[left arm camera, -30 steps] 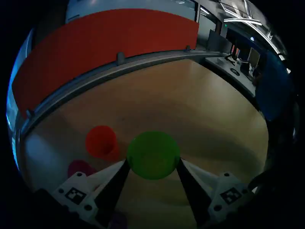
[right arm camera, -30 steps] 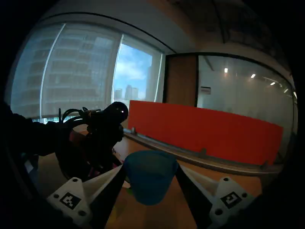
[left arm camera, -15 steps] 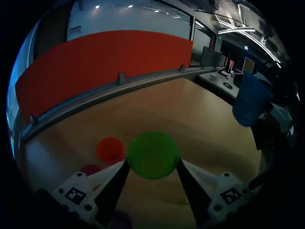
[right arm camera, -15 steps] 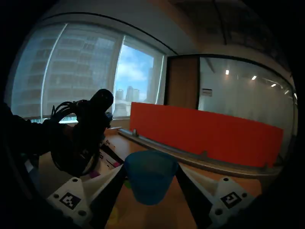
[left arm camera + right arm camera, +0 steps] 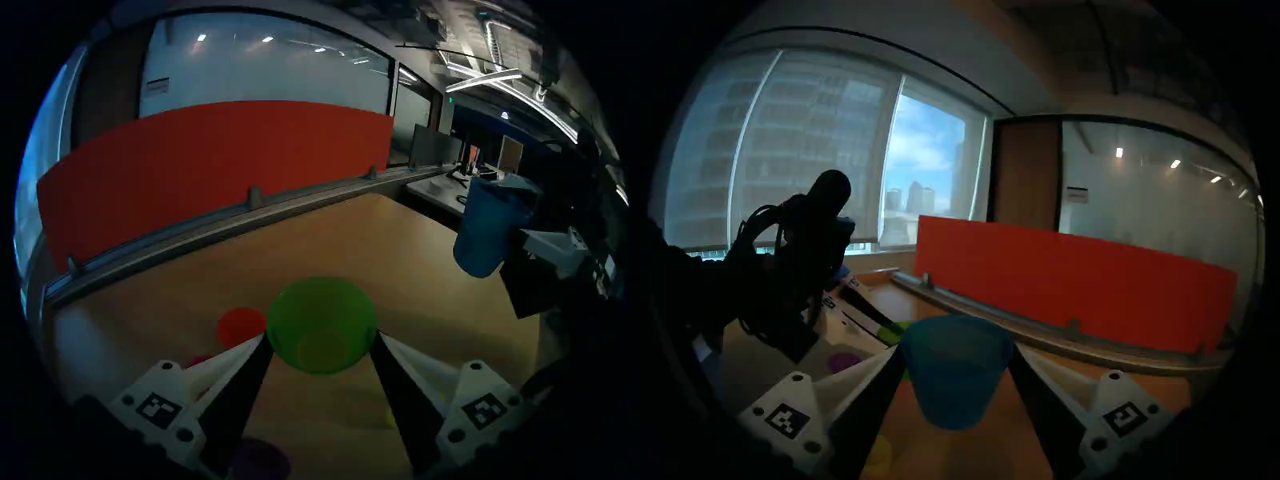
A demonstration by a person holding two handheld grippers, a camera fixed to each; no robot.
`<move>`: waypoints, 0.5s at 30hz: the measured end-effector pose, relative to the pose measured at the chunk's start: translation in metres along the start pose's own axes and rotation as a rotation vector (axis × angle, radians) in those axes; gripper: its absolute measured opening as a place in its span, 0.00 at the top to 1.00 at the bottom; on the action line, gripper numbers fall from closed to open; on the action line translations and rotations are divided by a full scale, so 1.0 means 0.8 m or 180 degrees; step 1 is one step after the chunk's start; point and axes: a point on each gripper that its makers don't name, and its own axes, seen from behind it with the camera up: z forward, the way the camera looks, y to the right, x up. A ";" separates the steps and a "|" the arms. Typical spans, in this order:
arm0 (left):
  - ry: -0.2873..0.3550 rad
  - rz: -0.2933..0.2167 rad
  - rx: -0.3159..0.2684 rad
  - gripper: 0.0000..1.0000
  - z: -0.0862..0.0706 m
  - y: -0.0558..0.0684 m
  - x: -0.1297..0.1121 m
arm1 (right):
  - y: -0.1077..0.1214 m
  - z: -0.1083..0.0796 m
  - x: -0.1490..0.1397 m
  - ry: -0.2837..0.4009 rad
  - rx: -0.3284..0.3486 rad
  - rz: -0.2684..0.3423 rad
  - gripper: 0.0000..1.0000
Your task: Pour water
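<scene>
In the left gripper view, my left gripper (image 5: 320, 342) is shut on a green cup (image 5: 321, 322), held above the wooden table (image 5: 352, 240) with its mouth facing the camera. To the right hangs a blue cup (image 5: 487, 226), gripped by the right gripper's white fingers (image 5: 552, 244). In the right gripper view, my right gripper (image 5: 957, 358) is shut on that blue cup (image 5: 957, 374), upright. At the left there, a dark hand holds the left gripper (image 5: 850, 308), with the green cup's edge (image 5: 894, 329) showing at its tip.
A red cup (image 5: 241, 325) stands on the table left of the green one, and a purple cup (image 5: 261, 461) lies under my left fingers. A red partition (image 5: 208, 164) with a grey rail bounds the table's far side. A purple cup (image 5: 845, 362) and a yellow one (image 5: 877, 453) sit below.
My left gripper has risen with the green cup, so the red cup looks smaller. The blue cup came into the left gripper view from the right and moved closer. The left gripper rose in the right gripper view.
</scene>
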 end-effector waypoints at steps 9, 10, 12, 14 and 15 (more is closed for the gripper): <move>0.0203 -0.0022 -0.0034 0.15 -0.025 -0.005 0.010 | -0.006 0.004 0.005 0.0005 0.0018 -0.0006 0.08; 0.0215 -0.0030 -0.0034 0.15 -0.026 -0.006 0.010 | -0.006 0.004 0.005 0.0005 0.0019 -0.0006 0.08; 0.0241 -0.0043 -0.0033 0.15 -0.030 -0.009 0.012 | -0.007 0.006 0.007 0.0007 0.0022 -0.0007 0.08; 0.0269 -0.0039 -0.0024 0.15 -0.033 -0.012 0.014 | -0.009 0.007 0.008 0.0009 0.0028 -0.0009 0.08; 0.0287 -0.0034 -0.0021 0.15 -0.035 -0.013 0.016 | -0.009 0.007 0.008 0.0010 0.0030 -0.0011 0.08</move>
